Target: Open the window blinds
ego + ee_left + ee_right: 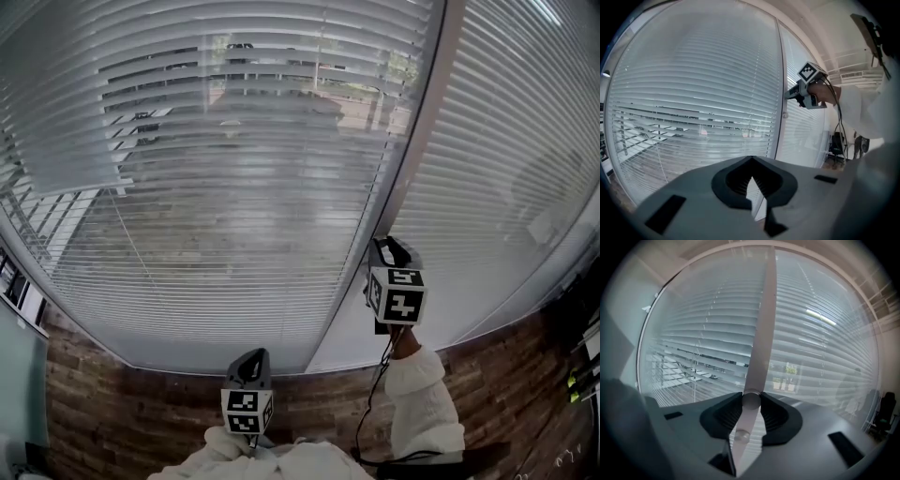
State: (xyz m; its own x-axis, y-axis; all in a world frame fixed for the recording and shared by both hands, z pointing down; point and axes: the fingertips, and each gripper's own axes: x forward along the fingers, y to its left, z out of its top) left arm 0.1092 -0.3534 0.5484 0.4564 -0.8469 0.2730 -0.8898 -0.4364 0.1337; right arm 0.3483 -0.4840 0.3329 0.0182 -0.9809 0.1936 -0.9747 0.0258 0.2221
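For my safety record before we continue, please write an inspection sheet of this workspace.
Surface: nothing seen.
Job's things: window blinds, slats partly tilted, outdoors shows through; tilt wand hangs before the slats.
Clutter: small things at far right, unclear.
Grippers: right gripper shut on tilt wand; left gripper shut, empty.
Cables: black cable hangs from right gripper.
Surroundings: wood-patterned wall below window; office chair.

White window blinds hang lowered, slats partly tilted; pale tilt wand stands upright before them.
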